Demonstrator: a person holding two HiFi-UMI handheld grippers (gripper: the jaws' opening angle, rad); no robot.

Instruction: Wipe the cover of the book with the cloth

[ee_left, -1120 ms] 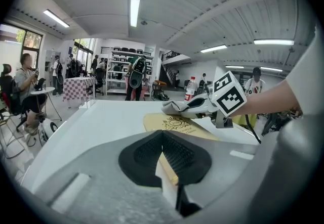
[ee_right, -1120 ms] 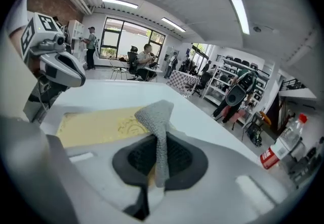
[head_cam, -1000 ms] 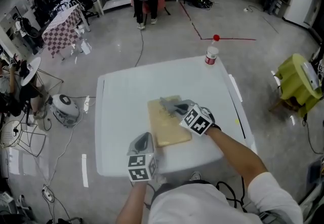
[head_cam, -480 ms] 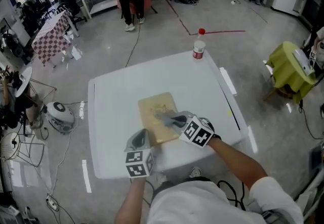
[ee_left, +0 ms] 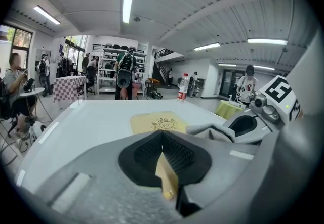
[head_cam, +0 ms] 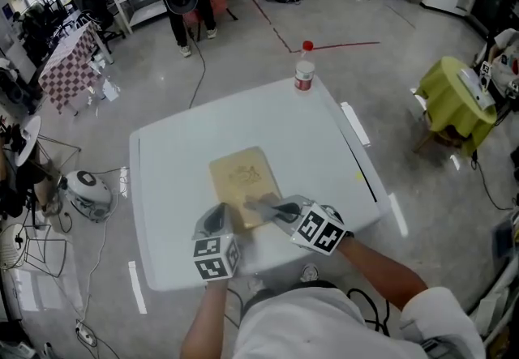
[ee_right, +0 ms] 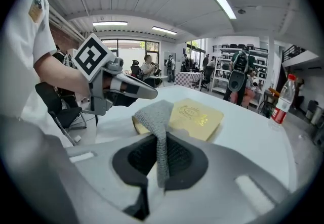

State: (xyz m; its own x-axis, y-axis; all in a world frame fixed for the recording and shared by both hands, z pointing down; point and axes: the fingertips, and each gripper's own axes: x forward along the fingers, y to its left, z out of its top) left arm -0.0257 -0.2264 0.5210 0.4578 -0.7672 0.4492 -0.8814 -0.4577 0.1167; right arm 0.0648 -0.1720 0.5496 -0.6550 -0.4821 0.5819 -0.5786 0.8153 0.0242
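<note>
A tan book (head_cam: 242,181) with a gold emblem lies on the white table (head_cam: 324,147), its near end close to the front edge. My left gripper (head_cam: 220,215) is shut on the book's near left corner; a tan sliver of the book (ee_left: 164,172) shows between its pads in the left gripper view. Shut on a grey knitted cloth (head_cam: 261,205), my right gripper (head_cam: 274,208) rests that cloth on the cover's near right part. In the right gripper view the cloth (ee_right: 158,119) drapes up from the jaws in front of the book (ee_right: 196,117).
A plastic bottle (head_cam: 304,74) with a red cap stands at the table's far edge. A yellow-green covered seat (head_cam: 454,102) is on the floor to the right. A round white appliance (head_cam: 85,191) and cables lie at the left. People and shelves stand far behind.
My right gripper has drawn the cloth along the cover from the far right part toward the near end. The left gripper has stayed at the book's near corner.
</note>
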